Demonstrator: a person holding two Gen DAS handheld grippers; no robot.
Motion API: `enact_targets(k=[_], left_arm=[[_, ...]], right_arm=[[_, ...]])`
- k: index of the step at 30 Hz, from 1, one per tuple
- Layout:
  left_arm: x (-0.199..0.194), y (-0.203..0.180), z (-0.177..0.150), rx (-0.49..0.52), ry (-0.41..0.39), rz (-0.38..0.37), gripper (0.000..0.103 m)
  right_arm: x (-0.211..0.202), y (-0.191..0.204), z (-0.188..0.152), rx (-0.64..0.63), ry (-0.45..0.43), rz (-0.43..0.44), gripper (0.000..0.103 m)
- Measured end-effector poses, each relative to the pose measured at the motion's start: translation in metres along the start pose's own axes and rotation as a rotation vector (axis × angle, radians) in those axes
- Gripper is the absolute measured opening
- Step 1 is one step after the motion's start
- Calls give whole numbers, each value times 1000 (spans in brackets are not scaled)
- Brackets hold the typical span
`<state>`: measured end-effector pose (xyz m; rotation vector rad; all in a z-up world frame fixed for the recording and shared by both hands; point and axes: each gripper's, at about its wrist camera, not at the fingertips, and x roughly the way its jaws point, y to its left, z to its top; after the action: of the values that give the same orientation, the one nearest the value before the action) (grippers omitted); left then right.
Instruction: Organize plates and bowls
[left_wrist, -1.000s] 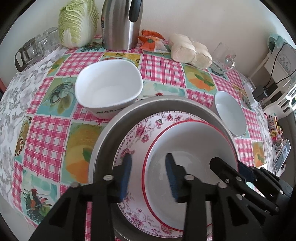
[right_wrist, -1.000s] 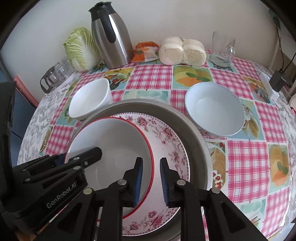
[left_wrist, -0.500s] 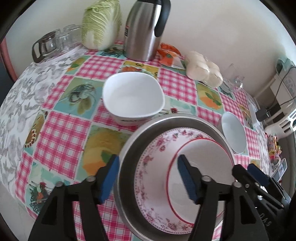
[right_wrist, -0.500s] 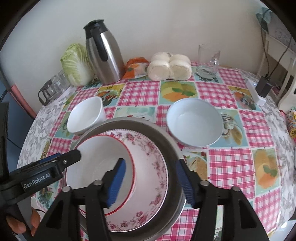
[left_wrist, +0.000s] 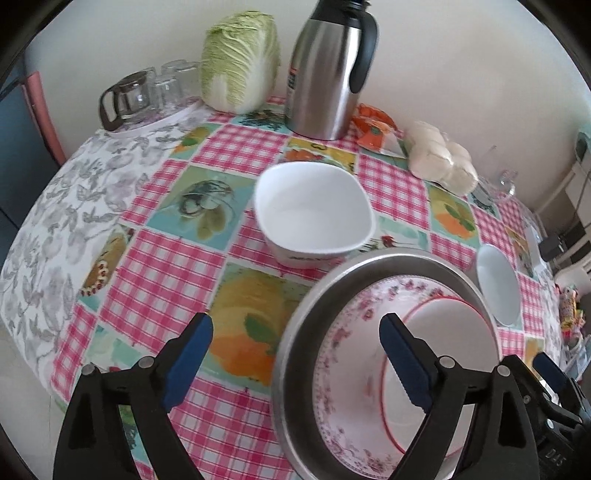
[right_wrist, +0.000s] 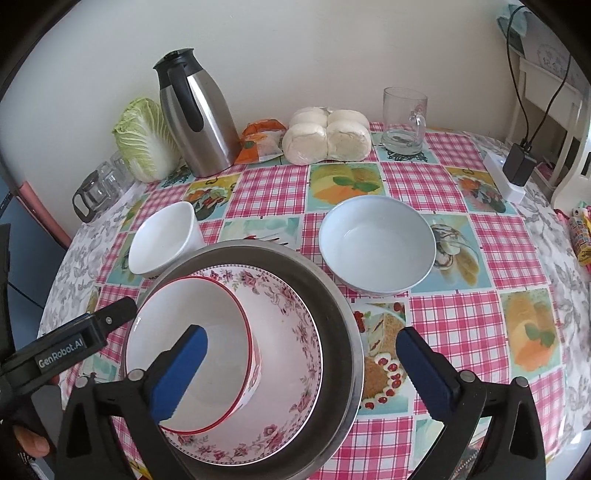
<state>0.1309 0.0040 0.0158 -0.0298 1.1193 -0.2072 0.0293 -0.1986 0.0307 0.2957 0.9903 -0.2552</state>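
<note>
A steel basin (right_wrist: 332, 314) stands at the table's near side. A floral bowl (right_wrist: 291, 354) sits in it, and a red-rimmed white bowl (right_wrist: 184, 343) sits in the floral bowl. Behind the basin are a squarish white bowl (left_wrist: 314, 214) on the left and a pale round bowl (right_wrist: 376, 243) on the right. My left gripper (left_wrist: 295, 332) hovers over the basin's left rim, jaws opening and touching nothing. My right gripper (right_wrist: 301, 338) straddles the basin's right rim from above, its jaws also opening with nothing gripped.
Along the back wall stand a steel thermos jug (right_wrist: 199, 122), a cabbage (right_wrist: 144, 140), an orange packet (right_wrist: 262, 142), bagged buns (right_wrist: 325, 140) and a glass mug (right_wrist: 404, 122). A glass pot and tumblers (right_wrist: 96, 188) stand back left. A power strip (right_wrist: 506, 177) lies at the right edge.
Both grippers let go of the red-rimmed bowl's rim and spread their jaws wide. Both drew back and up a little, and the left one swung toward the left side of the table.
</note>
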Motion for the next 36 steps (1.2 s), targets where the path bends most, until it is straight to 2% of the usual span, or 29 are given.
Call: enact_targets(k=[3, 9, 19, 21, 30, 36], left_arm=[[-1, 8, 2, -35, -6, 4, 99], [-4, 19, 7, -57, -27, 28, 100], [-2, 41, 17, -97, -19, -3, 100], [0, 47, 20, -100, -5, -29, 100], [10, 67, 34, -113, 15, -60, 100], [16, 78, 38, -128, 28, -65, 100]], right_arm=[[-1, -1, 0, 6, -4, 4, 103], [-3, 0, 0, 12, -31, 15, 103], [1, 3, -5, 20, -49, 38, 103], [3, 3, -6, 36, -51, 59, 103], [9, 6, -5, 95, -33, 102, 103], [7, 12, 6, 123, -40, 73, 103]])
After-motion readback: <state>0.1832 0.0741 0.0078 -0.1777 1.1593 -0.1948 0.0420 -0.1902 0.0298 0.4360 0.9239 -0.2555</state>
